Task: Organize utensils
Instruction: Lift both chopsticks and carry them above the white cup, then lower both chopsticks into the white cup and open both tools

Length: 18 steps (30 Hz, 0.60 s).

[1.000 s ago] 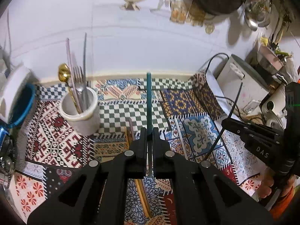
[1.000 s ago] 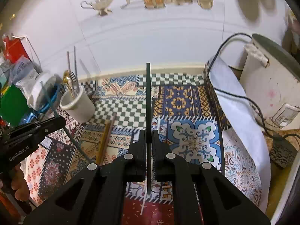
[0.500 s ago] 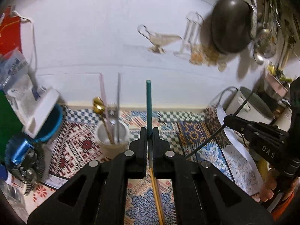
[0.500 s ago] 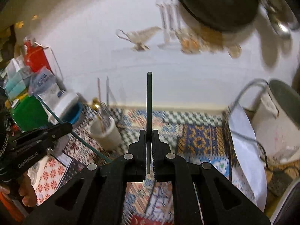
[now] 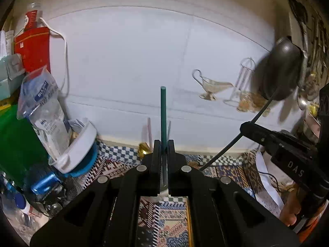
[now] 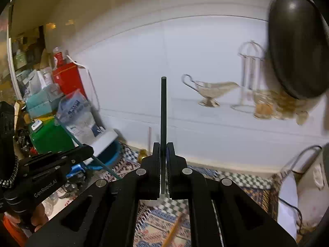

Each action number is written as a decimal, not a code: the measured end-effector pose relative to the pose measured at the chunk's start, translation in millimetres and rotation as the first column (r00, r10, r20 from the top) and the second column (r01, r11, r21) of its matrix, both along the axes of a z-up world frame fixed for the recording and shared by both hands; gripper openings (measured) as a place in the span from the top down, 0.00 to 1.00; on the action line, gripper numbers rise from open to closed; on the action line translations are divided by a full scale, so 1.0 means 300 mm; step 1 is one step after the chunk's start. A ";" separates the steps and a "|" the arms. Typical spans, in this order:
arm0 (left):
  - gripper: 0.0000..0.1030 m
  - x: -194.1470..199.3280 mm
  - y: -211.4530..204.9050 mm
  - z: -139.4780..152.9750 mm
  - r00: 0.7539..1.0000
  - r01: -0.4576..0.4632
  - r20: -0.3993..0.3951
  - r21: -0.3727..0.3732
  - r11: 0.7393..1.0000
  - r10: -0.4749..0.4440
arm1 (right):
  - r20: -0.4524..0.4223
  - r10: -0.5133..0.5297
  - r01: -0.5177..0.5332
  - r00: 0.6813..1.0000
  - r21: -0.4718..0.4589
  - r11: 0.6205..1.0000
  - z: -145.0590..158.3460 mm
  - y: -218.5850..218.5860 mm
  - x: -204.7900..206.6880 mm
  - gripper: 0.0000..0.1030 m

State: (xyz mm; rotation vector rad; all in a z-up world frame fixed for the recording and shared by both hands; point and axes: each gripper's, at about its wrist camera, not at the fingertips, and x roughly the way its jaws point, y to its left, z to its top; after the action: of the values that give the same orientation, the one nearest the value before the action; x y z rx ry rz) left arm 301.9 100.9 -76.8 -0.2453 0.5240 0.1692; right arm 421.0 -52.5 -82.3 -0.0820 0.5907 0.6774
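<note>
Nearest the person, the left gripper (image 5: 163, 144) has its jaws pressed onto a teal chopstick (image 5: 163, 111), which stands upright out of the fingertips against the white wall (image 5: 127, 61). The right gripper (image 6: 163, 146) pinches a dark chopstick (image 6: 163, 107) in the same manner, its tip also pointing up. Each gripper is visible from the other's camera, one to either side.

Below the grippers lies a patterned cloth (image 5: 164, 222); a yellow stick (image 6: 173, 231) rests flat on it, apart from both grippers.

Just beyond the fingertips stands the utensil cup, almost wholly hidden; only a gold spoon (image 5: 144, 148) and a pink stick (image 5: 149, 127) rising from it show.

To the left sits a tilted blue-and-white container (image 5: 82, 154) beside a green box (image 6: 51, 135). Further back, on the wall, a metal gravy boat (image 6: 209, 90) and a dark pan (image 6: 296, 47) are in view.
</note>
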 end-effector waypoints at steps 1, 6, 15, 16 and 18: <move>0.97 0.006 0.008 0.001 1.000 -0.006 0.000 0.001 1.000 0.006 | -0.001 0.009 -0.009 1.000 0.001 1.000 0.000 0.014 0.009 0.95; 0.97 0.070 0.064 -0.037 0.999 -0.042 -0.033 -0.006 0.999 0.041 | -0.035 0.050 -0.050 0.998 -0.009 0.999 -0.048 0.078 0.070 0.95; 0.97 0.195 0.121 -0.215 0.987 -0.047 -0.158 -0.034 0.998 0.041 | -0.169 0.089 -0.104 0.982 -0.080 0.991 -0.243 0.171 0.161 0.95; 0.97 0.208 0.127 -0.237 0.984 -0.048 -0.174 -0.039 0.998 0.040 | -0.186 0.089 -0.108 0.979 -0.095 0.990 -0.269 0.183 0.169 0.95; 0.97 0.230 0.138 -0.278 0.978 -0.047 -0.204 -0.050 0.998 0.036 | -0.218 0.091 -0.119 0.972 -0.115 0.986 -0.308 0.200 0.185 0.95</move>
State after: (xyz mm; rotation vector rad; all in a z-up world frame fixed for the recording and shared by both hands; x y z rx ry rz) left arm 371.0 142.5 -160.2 -0.2940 0.7276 0.2226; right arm 476.5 7.4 -174.7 -0.1623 0.8396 0.7565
